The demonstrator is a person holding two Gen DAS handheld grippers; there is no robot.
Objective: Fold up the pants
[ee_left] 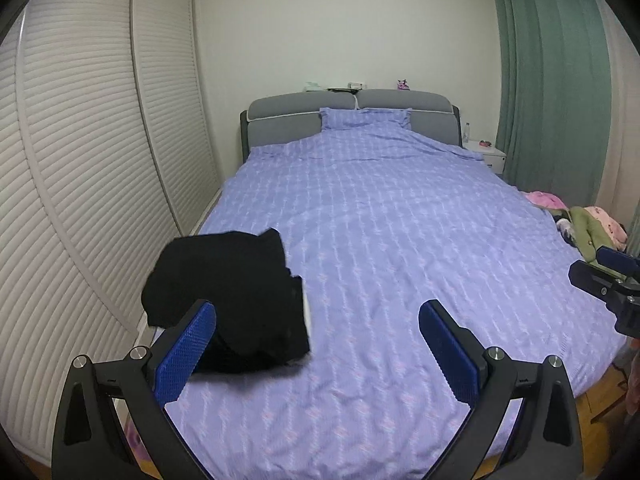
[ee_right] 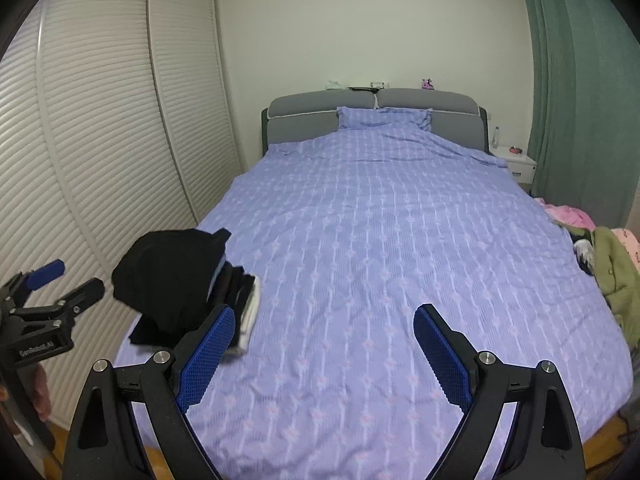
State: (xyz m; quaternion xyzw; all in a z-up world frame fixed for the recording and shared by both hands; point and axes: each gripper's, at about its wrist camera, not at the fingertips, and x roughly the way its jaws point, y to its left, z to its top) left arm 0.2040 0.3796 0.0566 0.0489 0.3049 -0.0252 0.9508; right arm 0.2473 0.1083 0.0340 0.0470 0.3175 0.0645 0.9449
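Folded black pants point(ee_left: 228, 296) lie on top of a small stack of folded clothes point(ee_right: 240, 304) at the near left corner of the bed. In the right wrist view the black pants point(ee_right: 172, 276) sit to the left of the jaws. My left gripper point(ee_left: 318, 320) hangs open above the bedspread, its left pad in front of the pants without touching them. My right gripper point(ee_right: 324, 324) is open too, with nothing between its blue pads. Each gripper shows at the edge of the other's view: the right gripper point(ee_left: 604, 276), the left gripper point(ee_right: 52, 284).
A purple patterned bedspread point(ee_left: 400, 216) covers the bed, with a grey headboard point(ee_left: 348, 108) at the far end. Unfolded clothes point(ee_left: 588, 228), pink and green, are heaped at the right edge. Louvred wardrobe doors point(ee_left: 100, 140) run along the left, a green curtain point(ee_left: 552, 80) and white nightstand point(ee_left: 488, 156) on the right.
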